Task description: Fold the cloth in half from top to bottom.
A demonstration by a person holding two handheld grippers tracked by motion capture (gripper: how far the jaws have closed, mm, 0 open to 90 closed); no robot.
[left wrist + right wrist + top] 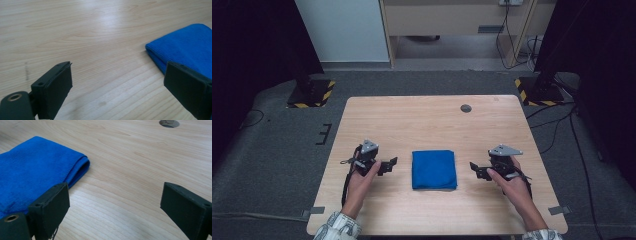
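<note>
On the wooden table [432, 120], going from left to right, the person's left hand [362, 182] is holding the left gripper [391, 165] just above the surface, its jaws standing wide apart with nothing between them. The left gripper view is looking along those two black jaws across bare wood, with the near corner of the folded blue cloth [185, 47] sitting just beyond the jaw on that picture's right, close but apparently not touching; the angle is low, so contact there is hard to rule out.

At the middle of the table's near half, the folded blue cloth [434, 169] is lying flat as a neat, roughly square stack, its layered edge showing in both gripper views. It is sitting between the two grippers, near each.

To its right, the right hand [512, 187] is pointing the right gripper [476, 170] inward at the cloth's edge, jaws likewise spread and gripping nothing. Farther back, a small round grommet [466, 108] is set into the tabletop.

Judging from this layout, the work on the cloth is barely under way: both tools are framing it symmetrically, but no grasp is made, and no layer is lifted or shifted. Closing in, pinching an edge or corner, and whatever folding or unfolding follows all seem to be left.
</note>
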